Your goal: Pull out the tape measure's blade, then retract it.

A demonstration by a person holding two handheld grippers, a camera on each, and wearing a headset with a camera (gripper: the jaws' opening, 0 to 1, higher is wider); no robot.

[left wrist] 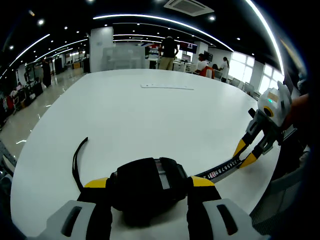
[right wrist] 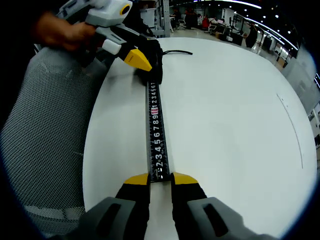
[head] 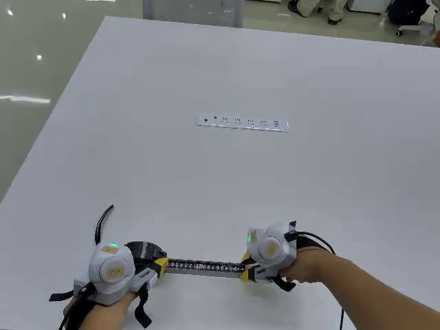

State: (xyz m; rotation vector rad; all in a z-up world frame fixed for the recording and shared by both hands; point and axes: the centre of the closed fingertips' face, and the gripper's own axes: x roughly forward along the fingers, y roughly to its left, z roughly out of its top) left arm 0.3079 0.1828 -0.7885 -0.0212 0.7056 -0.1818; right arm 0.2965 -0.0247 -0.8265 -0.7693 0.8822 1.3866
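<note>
A black tape measure case (left wrist: pixel 145 185) sits on the white table near its front edge, clamped between the yellow-tipped jaws of my left gripper (left wrist: pixel 150 182), also in the head view as the left gripper (head: pixel 155 265). Its dark blade (right wrist: pixel 156 135) with white numbers runs out flat to the right. My right gripper (right wrist: pixel 160 178) is shut on the blade's end; in the head view the right gripper (head: pixel 246 269) holds the blade (head: pixel 203 266) stretched between the two. A black wrist strap (head: pixel 102 223) curls off the case (head: pixel 146 251).
A white power strip (head: pixel 242 123) lies in the middle of the white table (head: pixel 275 185). A mesh chair (right wrist: pixel 45 135) stands by the table's near edge. People stand in the far room beyond the table.
</note>
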